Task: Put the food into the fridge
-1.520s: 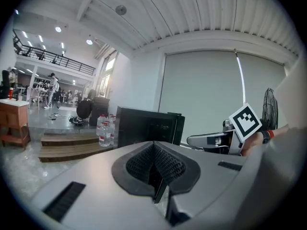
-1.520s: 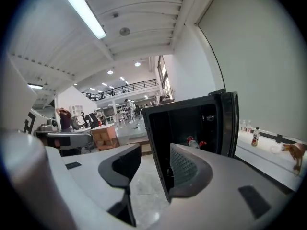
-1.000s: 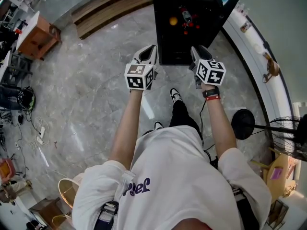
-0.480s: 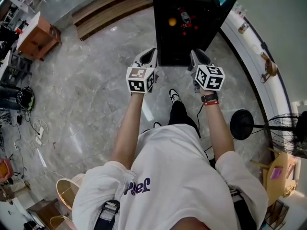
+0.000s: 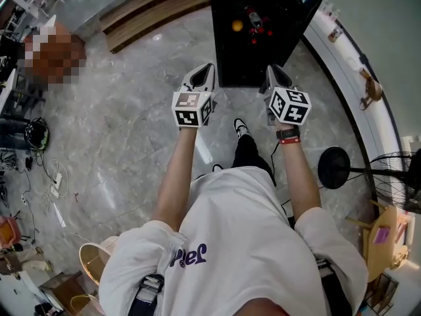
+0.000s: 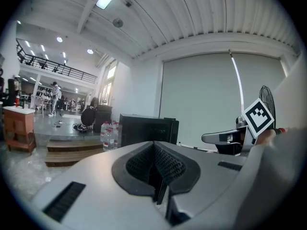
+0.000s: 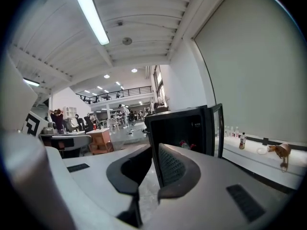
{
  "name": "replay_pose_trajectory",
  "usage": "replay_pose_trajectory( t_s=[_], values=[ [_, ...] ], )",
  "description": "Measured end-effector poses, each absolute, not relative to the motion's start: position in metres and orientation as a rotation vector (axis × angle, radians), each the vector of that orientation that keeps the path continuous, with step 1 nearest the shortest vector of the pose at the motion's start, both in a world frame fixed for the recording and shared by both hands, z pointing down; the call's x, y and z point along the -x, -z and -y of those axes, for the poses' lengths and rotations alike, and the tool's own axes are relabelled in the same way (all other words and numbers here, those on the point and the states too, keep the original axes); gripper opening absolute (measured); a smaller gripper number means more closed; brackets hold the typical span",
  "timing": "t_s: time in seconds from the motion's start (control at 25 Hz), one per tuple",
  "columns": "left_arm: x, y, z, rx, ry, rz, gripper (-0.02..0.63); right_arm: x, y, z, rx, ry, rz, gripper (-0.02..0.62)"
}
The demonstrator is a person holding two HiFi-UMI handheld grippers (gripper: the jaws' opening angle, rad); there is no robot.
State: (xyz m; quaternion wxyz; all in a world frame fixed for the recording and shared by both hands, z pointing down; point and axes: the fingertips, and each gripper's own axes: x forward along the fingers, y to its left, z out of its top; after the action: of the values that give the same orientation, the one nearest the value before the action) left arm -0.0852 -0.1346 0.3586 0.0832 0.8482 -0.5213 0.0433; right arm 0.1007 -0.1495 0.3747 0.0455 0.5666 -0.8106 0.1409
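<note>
Head view: a person is standing on the floor [image 5: 118, 143], facing the fridge [image 5: 227, 58], whose door [image 5: 316, 8] is hanging open on the fridge's right. The food is lying inside the fridge: an orange [image 5: 237, 26] at the left, a bottle [image 5: 252, 18] beside it and red pieces [image 5: 260, 37] just in front of the bottle. The left gripper [image 5: 205, 68] is hovering just outside the fridge's left front corner, and the right gripper [image 5: 273, 71] is hovering just outside its right front corner. Neither is touching the fridge.

Left gripper view: the left gripper [image 6: 154, 150] is pointing at the fridge [image 6: 144, 128] with its jaws pressed together and nothing between them. Water bottles [image 6: 109, 133] are standing on a step to the fridge's left.

Right gripper view: the right gripper [image 7: 152, 152] is aiming at the open fridge [image 7: 180, 126], its jaws closing with only a narrow gap left and nothing between them. The bottle [image 7: 183, 143] and red pieces [image 7: 193, 146] are showing low inside the fridge, well apart from the gripper.
</note>
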Motion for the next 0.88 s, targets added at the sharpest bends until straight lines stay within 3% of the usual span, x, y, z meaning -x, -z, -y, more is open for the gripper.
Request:
replay_pose_trajectory(
  t_s=[0.32, 0.88],
  values=[
    [0.083, -0.360, 0.130, -2.535, -0.118, 1.546, 0.018, -0.111, -0.379, 0.141, -1.779, -0.432, 2.453, 0.023],
    [0.079, -0.354, 0.128, -2.549, -0.093, 1.539, 0.018, -0.114, -0.377, 0.139, -1.806, -0.423, 2.447, 0.015]
  ],
)
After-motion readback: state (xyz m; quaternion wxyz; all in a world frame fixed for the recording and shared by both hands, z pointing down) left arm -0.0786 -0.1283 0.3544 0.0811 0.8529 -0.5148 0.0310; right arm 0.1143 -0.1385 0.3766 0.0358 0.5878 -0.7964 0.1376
